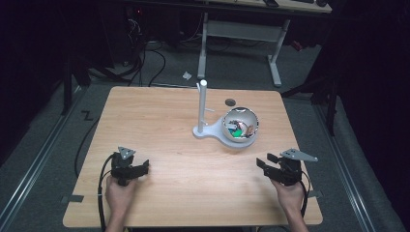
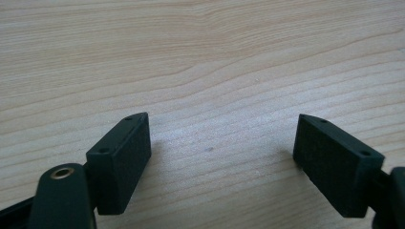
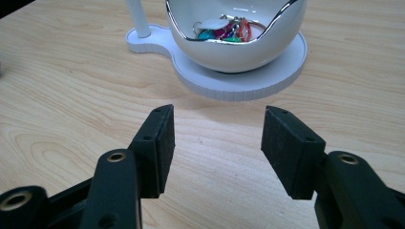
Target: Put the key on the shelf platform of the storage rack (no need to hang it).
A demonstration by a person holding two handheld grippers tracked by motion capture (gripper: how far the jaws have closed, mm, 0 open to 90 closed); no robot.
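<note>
The white bowl stood straight ahead of the right claw, a little apart from it, on the round part of a white base. Inside the bowl lay a bundle of coloured keys and rings; how many there were I could not tell. A thin white post rose from the same base, to the left of the bowl as the right claw looked at it.

Several things could go wrong from here, in my judgement. The bowl had a curved, shiny rim, so a claw closing on the rim could slip and tip the bowl off the base. If the claw reached for the keys from a low angle, it could push the bowl instead of entering it. The post stood near, and a careless approach could knock it and shift the whole base on the counter.

The right claw was released, its jaws well apart, holding nothing and touching nothing; bare wood showed between them. The left claw was also released, even wider, with empty wood in front of it. In the high view it rested far to the left of the bowl, and the right claw sat near the counter's right edge.
</note>
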